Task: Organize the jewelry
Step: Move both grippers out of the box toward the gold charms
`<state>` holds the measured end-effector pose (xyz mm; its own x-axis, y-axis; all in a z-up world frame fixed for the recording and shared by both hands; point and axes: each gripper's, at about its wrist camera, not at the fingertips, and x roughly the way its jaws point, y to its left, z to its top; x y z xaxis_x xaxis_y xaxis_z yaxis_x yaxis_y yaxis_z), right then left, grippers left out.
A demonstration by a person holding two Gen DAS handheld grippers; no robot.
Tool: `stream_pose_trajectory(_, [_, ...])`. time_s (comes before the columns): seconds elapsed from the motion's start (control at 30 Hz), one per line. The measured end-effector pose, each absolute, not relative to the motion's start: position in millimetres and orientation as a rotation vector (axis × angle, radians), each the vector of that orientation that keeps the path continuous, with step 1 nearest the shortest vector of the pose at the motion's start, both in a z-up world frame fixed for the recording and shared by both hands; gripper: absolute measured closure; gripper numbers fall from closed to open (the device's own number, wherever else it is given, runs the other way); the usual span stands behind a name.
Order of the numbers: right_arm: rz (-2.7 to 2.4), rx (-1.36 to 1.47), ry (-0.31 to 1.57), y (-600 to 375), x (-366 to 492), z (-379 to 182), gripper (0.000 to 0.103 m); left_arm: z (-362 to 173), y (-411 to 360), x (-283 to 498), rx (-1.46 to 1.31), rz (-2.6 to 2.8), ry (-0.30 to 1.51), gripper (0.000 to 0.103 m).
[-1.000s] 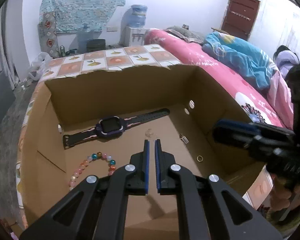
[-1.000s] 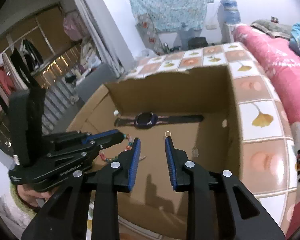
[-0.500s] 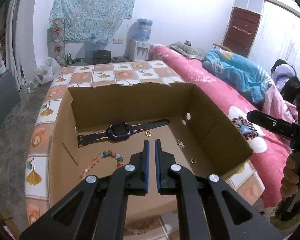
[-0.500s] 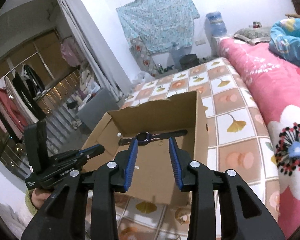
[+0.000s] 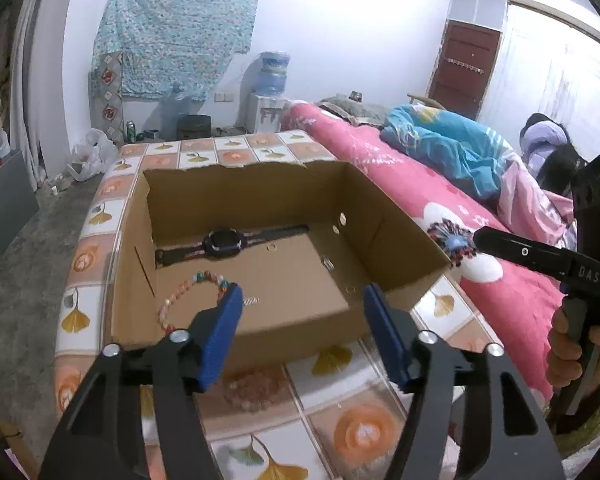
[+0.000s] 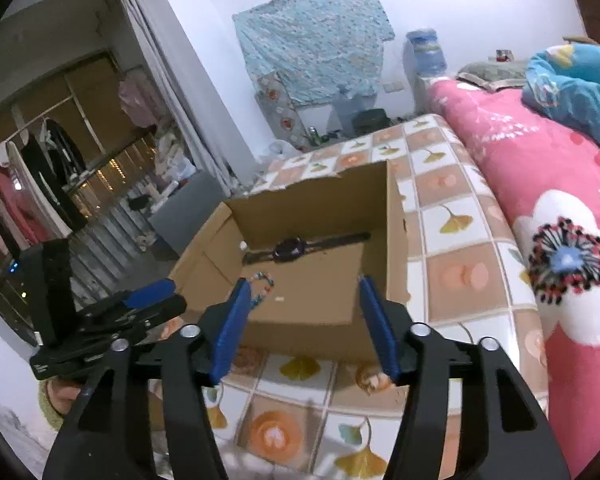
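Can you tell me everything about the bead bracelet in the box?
The bead bracelet is a loop of small round beads, mostly pale pink and peach, with a few teal, orange and darker ones at its far end. The beads look glossy, like glass or plastic. It lies flat on the floor of the open cardboard box, in the near left part, a little in front of the dark watch and apart from it. Only the cardboard touches it. One blue pad hides part of the loop's near side.
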<state>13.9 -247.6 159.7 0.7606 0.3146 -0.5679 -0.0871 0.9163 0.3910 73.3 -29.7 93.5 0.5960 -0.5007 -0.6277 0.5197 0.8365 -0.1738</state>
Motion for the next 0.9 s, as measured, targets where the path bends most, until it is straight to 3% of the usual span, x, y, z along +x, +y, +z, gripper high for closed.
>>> stream_pose_trajectory(0.33, [0.133, 0.336, 0.772, -239.1, -13.2, 133.7, 0.015, 74.8, -27.2, 41.4, 0.059, -0.555, 0.771, 0.022])
stream_pose_trajectory(0.53, [0.078, 0.292, 0.810, -231.2, -24.1, 121.9, 0.008, 65.9, -25.8, 24.5, 0.078, -0.530, 0.775, 0.018])
stream_pose_trajectory(0.9, [0.024, 0.187, 0.948, -215.0, -22.1, 77.5, 0.008, 24.2, -45.0, 18.3, 0.207, -0.497, 0.887, 0.013])
